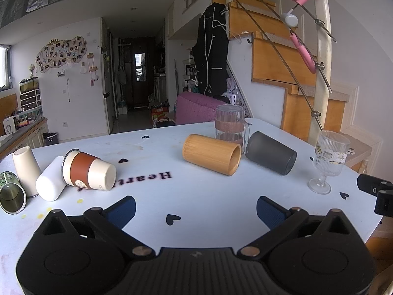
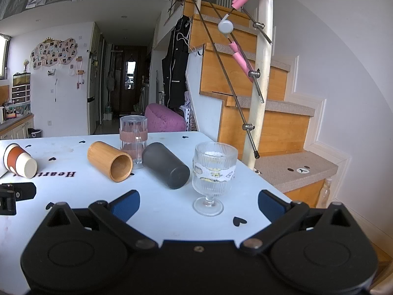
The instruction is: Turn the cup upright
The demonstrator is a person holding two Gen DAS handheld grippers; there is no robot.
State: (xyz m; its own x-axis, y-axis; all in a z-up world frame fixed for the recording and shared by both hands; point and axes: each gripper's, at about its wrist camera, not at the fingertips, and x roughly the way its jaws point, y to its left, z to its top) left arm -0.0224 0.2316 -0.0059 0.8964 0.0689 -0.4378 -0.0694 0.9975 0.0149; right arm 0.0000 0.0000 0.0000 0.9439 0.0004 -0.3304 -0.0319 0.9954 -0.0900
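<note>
Several cups lie on their sides on the white table (image 1: 196, 196): a bamboo cup (image 1: 211, 154) (image 2: 109, 161), a dark grey cup (image 1: 271, 152) (image 2: 165, 164), a cream cup with a brown sleeve (image 1: 89, 170) (image 2: 19, 161), a white cup (image 1: 51, 179) and a green metal can (image 1: 11, 193). A ribbed stemmed glass (image 1: 328, 159) (image 2: 213, 175) stands upright. My left gripper (image 1: 196, 212) is open and empty above the table's near edge. My right gripper (image 2: 199, 207) is open and empty, with the stemmed glass just beyond its fingers.
A clear glass mug (image 1: 230, 125) (image 2: 133, 137) with a brown band stands upright behind the bamboo cup. A cream cup (image 1: 25, 169) stands mouth down at the left. A staircase with a railing post (image 2: 261, 73) rises right of the table.
</note>
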